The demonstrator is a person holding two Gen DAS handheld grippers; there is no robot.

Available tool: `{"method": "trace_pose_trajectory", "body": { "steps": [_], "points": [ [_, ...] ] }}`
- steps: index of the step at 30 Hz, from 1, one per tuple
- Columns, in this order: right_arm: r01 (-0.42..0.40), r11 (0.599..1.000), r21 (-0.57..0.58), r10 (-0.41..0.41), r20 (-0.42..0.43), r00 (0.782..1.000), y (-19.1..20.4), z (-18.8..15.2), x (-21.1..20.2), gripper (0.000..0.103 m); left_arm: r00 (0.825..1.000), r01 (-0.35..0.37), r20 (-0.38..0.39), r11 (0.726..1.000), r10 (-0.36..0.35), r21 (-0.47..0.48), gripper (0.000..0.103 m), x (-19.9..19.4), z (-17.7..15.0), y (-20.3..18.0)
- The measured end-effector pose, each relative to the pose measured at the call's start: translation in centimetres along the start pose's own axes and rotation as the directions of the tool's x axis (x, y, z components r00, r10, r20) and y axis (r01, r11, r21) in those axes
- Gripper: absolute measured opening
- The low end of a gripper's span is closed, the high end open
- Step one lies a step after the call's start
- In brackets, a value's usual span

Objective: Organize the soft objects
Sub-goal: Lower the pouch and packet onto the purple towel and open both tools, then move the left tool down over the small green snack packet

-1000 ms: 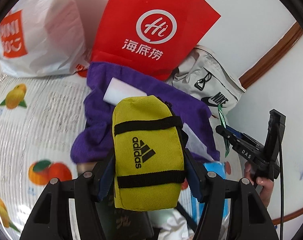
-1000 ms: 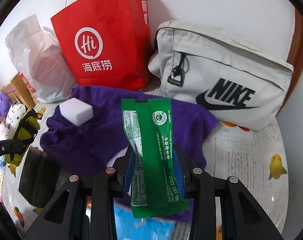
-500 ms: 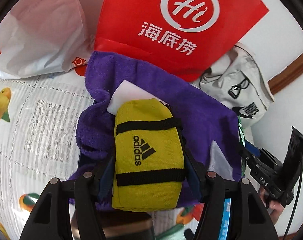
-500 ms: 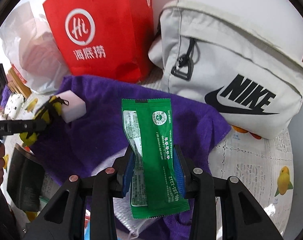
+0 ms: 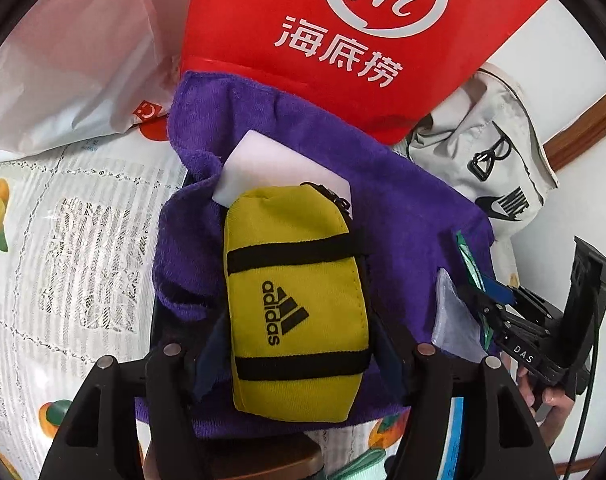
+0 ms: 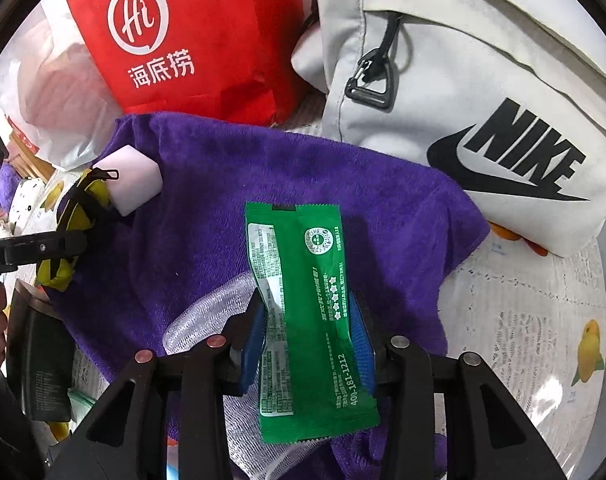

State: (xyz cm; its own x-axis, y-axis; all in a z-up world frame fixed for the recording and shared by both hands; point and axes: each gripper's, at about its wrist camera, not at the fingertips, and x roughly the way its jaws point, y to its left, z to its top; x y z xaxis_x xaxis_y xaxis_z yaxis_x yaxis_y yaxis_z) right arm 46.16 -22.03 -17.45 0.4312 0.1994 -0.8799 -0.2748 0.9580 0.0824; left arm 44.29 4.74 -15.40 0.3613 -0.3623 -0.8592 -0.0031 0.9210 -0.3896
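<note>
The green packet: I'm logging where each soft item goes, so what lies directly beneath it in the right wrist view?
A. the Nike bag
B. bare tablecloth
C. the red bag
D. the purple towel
D: the green packet, between the right gripper pads, hangs over the purple towel.

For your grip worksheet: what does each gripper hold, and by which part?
Left gripper: yellow pouch, by its long sides. Right gripper: green packet, by its side edges. Both jaws are opening.
</note>
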Motion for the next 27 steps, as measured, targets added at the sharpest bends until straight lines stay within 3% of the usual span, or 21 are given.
{"method": "trace_pose_trajectory", "body": {
  "steps": [2,4,11,14,17,22,27],
  "points": [
    [-0.015,1.0,-0.009,0.015,0.003,1.0,0.3,0.1,0.0,0.064,1.0,-0.002,-0.006,1.0,0.002,0.013,0.074,-0.2,-0.1,-0.3],
    [-0.016,1.0,-0.014,0.017,0.02,1.0,0.5,0.2,-0.3,0.072,1.0,-0.019,-0.001,0.999,0.019,0.043,0.078,-0.7,-0.4,-0.7],
    [-0.048,0.999,0.012,0.048,0.06,0.997,1.1,-0.2,-2.6,0.072,0.998,-0.055,0.039,0.997,0.053,0.052,0.078,-3.7,-2.0,-0.8],
    [-0.054,0.999,0.01,0.053,0.074,0.996,1.7,-1.1,-4.2,0.072,0.996,-0.031,0.082,0.998,0.027,0.046,0.078,-5.4,-3.1,-0.4],
    [-0.046,0.999,0.001,0.046,0.115,0.992,2.5,-2.5,-6.5,0.072,0.985,-0.015,0.175,0.999,0.009,0.037,0.078,-8.1,-5.0,0.1],
    [-0.081,0.997,0.013,0.077,0.183,0.98,3.4,-5.7,-10.8,0.072,0.972,0.051,0.227,0.998,-0.057,0.033,0.078,-11.4,-8.0,0.6],
    [-0.086,0.996,0.014,0.08,0.23,0.97,5.3,-10.0,-14.3,0.072,0.979,-0.04,0.203,0.991,0.013,0.131,0.078,-12.8,-11.8,-1.0]
  ]
}}
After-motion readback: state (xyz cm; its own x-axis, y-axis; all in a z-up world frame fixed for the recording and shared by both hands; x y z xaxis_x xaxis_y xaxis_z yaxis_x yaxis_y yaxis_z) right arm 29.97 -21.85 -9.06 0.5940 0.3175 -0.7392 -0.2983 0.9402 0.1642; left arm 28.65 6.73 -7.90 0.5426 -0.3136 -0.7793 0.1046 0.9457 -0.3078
